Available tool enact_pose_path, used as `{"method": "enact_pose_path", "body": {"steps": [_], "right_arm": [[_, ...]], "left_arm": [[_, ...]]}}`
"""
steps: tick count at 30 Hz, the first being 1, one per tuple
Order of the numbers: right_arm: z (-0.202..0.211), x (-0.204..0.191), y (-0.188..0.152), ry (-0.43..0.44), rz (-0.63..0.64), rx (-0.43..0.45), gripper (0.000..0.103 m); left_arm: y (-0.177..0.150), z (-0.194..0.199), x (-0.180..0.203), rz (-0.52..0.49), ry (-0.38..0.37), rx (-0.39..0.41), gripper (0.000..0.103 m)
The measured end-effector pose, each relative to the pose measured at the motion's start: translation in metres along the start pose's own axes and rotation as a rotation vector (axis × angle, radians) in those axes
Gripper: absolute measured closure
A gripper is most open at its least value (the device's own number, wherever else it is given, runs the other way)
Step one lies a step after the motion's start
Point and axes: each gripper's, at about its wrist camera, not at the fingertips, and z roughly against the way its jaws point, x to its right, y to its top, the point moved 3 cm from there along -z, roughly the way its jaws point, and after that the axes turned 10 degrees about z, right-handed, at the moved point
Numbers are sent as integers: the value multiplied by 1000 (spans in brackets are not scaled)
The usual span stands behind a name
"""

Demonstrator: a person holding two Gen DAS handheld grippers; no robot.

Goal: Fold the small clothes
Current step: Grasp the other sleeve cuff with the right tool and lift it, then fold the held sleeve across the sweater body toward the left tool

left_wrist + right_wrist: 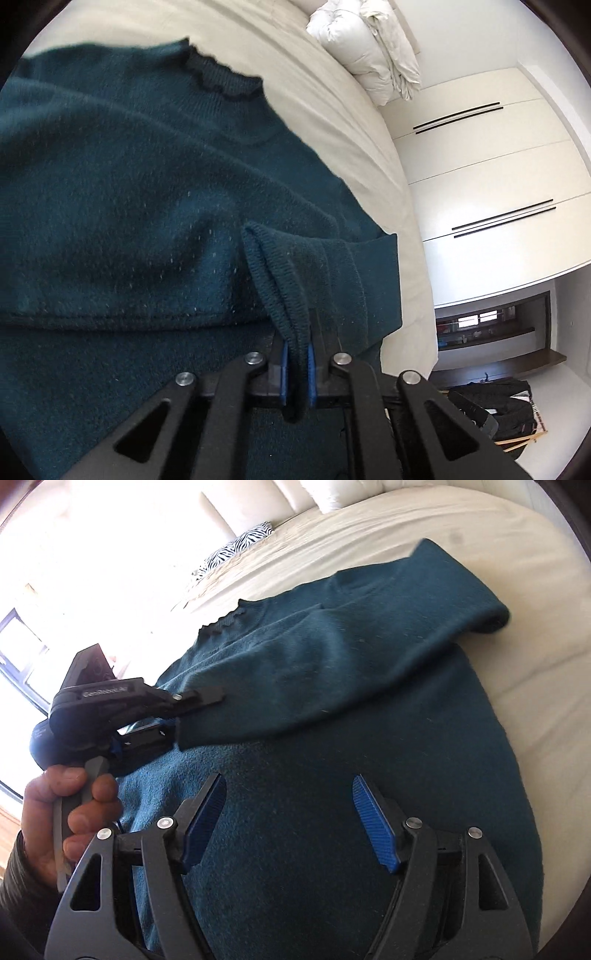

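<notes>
Left wrist cam sits right behind its tongs, super close over the teal sweater, facing the wardrobe. Right wrist cam hangs higher behind its own, looking down. Both share the sweater.

Teal knit sweater flat on bed — sleeve folded across chest, cuff lifted.

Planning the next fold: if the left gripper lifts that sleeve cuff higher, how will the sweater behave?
Probably floppy: the cuff already droops folded between the left gripper's shut jaws. The sweater looks like a fuzzy knit, so it will likely grip the bed and drag rather than slide.
</notes>
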Motion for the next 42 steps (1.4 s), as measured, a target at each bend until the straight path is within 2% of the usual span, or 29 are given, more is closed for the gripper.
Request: {"method": "enact_pose_path", "body": {"steps": [5,10,15,19,30,33,38,42], "right_arm": [[5,9,-7,18,-25,8,33],[0,14,-5,21,-42,12,33],[0,19,-3,30,-59,14,33],[3,21,-3,32,-65,17,33],[12,37,8,67,-141,43,33],[21,48,22,98,-168,67,33],[29,80,71,193,-220,110,33],[5,108,114,278,-274,76,33]], "left_arm": [[22,51,11,-83,7,99,95],[41,84,-11,-89,42,135,95],[58,88,-52,-10,78,150,95],[67,89,-78,6,121,161,95],[77,79,-111,42,142,163,94],[79,79,-116,47,126,163,92],[83,81,-118,16,130,169,91],[79,77,-122,6,110,183,91]]}}
